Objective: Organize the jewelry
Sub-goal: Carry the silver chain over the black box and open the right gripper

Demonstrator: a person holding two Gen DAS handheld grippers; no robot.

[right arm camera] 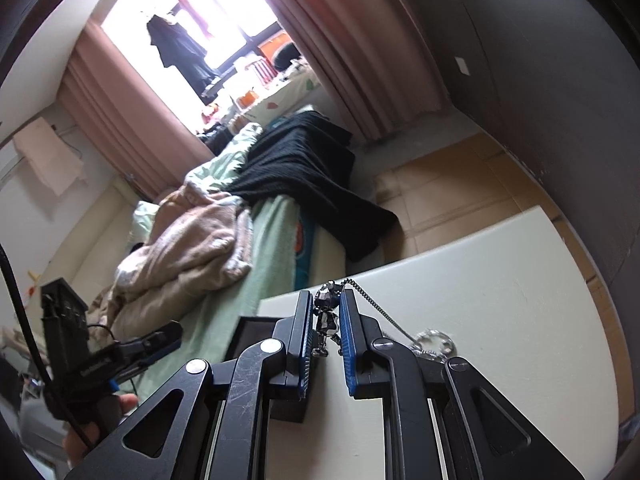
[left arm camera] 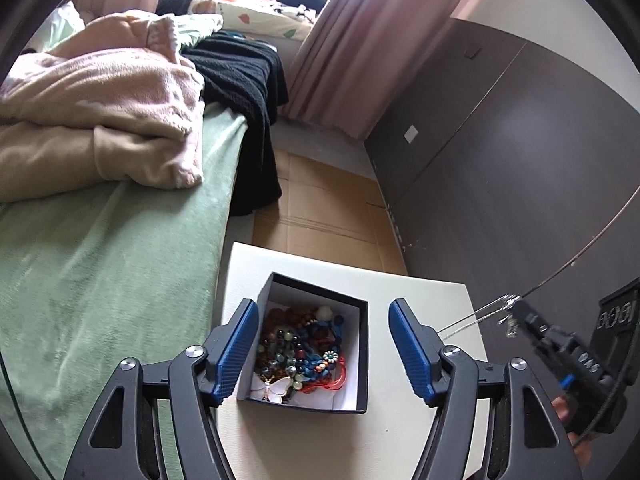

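Item: silver necklace, which we hold pinched at its pendant between the narrowed pads of the right gripper, chain trailing to its right over the white table, seemingly for carrying to the box. Item: jewelry box, full of beads, lying just ahead and below, between the wide-spread, empty fingers of our left gripper.

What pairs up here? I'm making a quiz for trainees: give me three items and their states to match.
Items:
1. left tongs
2. right tongs
3. jewelry box

States:
A. shut on a silver pendant
B. lidless, with beads inside
C. open, either side of the box

Pairs: 1-C, 2-A, 3-B
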